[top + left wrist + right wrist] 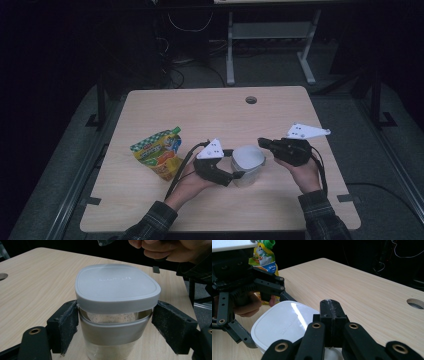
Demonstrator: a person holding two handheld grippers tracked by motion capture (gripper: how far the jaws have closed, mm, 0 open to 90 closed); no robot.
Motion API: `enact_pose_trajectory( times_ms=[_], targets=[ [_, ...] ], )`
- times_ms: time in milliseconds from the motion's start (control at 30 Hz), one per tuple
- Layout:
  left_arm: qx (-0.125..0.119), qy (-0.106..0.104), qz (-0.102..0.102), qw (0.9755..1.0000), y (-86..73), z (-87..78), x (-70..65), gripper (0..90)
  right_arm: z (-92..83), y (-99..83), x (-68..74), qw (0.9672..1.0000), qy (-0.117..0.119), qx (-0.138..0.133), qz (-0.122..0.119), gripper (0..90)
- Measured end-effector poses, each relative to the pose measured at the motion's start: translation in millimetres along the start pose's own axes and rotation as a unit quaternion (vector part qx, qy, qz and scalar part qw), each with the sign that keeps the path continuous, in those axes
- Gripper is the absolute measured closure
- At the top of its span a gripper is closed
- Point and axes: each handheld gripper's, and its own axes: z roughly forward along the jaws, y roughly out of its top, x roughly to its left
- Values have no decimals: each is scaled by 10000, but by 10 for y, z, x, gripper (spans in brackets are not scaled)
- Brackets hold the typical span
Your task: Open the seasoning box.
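Note:
A clear jar (248, 159) with a pale grey lid stands upright near the table's middle. In the left gripper view the jar (117, 287) sits between my two pads, which touch its grey band on both sides; a light powder shows through the glass. My left gripper (239, 172) comes at the jar from the left and is shut on it. My right gripper (261, 143) is shut with nothing between its jaws, its tip just right of the lid. In the right gripper view the closed jaws (330, 304) hover over the lid's (282, 323) near edge.
A yellow-green spouted pouch (157, 152) lies left of the left hand, its green cap (269, 243) in the right gripper view. A round cable hole (251, 99) sits near the table's far edge. The light wooden table (200, 110) has bare room at the back.

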Motion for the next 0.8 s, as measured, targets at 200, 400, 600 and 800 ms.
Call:
enact_pose_trajectory(
  times_ms=[200, 400, 600, 800],
  targets=[
    [-60, -11, -28, 10000, 18, -24, 2, 229, -10, 2, -2, 10000, -10, -3, 17, 896],
    [-67, -9, -14, 10000, 38, -50, 8, 255, -13, 2, -6, 10000, -15, -26, 18, 897],
    [-166, -30, -123, 9998, 49, -55, 8, 274, -19, 4, -8, 10000, -26, -37, 8, 897],
    [-199, 27, -132, 9997, 55, -67, 25, 332, -25, 6, -10, 10000, -33, -43, 3, 896]
  ],
)
